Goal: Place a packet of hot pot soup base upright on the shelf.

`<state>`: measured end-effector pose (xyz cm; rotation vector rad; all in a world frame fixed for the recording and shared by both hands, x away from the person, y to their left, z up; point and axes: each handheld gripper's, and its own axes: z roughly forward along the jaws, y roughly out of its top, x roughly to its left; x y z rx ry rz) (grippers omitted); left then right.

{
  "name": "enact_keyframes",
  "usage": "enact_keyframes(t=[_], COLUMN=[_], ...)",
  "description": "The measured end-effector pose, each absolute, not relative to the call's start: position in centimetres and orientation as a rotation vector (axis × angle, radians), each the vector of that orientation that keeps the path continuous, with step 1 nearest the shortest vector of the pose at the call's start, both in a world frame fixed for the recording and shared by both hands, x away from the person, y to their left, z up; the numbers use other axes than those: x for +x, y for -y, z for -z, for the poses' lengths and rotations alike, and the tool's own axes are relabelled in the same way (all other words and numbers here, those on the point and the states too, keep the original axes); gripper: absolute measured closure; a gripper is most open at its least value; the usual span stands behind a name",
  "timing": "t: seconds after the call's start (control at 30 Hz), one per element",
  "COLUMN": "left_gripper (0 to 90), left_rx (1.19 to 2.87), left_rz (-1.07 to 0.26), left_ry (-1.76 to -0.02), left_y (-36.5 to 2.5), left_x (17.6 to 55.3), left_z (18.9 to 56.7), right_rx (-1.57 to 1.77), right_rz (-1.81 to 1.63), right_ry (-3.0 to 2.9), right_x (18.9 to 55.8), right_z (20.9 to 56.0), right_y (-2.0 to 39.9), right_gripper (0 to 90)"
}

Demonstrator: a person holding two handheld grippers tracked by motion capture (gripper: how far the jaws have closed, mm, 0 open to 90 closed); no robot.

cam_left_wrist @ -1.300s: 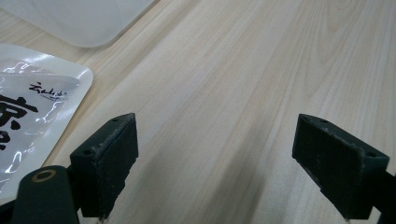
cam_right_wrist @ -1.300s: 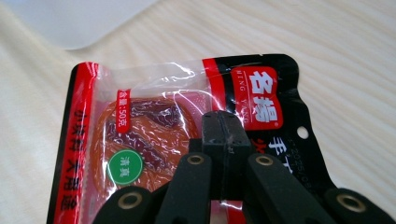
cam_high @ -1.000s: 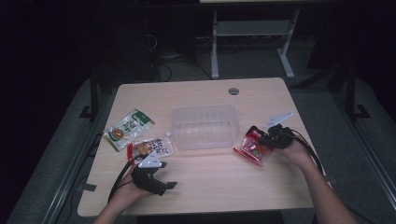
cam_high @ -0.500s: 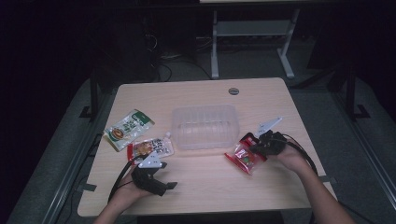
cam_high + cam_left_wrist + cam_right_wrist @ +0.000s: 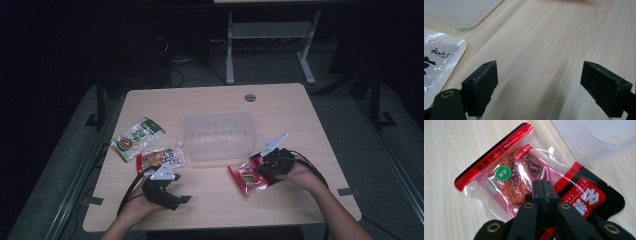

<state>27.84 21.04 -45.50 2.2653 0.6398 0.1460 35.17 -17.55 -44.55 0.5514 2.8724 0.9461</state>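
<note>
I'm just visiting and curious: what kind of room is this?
Probably a lab or workshop set up for recording. A plain wooden table stands in a dark room, cables lie on the floor behind it, and a metal stand stands beyond.

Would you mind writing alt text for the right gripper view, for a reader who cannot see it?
The right gripper, its black jaws closed together, grips a red and clear snack packet over a pale wooden table. A clear plastic container sits at the upper right.

L gripper point(image 5: 172, 196) jaws wide, R gripper point(image 5: 261, 172) clamped.
</note>
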Motion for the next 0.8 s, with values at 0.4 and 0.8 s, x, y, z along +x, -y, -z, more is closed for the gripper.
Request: enact_keyframes(t=[0.4, 0.8], left_gripper=[13.8, 13.8], left_rx=[2.267, 2.273], left_rz=[-0.132, -0.114], left_ry=[-0.634, -0.619], left_y=[-20.9, -20.8], left_x=[27.8, 27.8], left_z=[45.6, 45.6], right_rx=[0.412, 0.252], right_rz=[-0.986, -1.018], right_ry=[-2.927, -2.962], right_x=[34.4, 33.6], right_z=[44.7, 44.7], right_y=[14.0, 10.0], right_gripper=[89.8, 89.8])
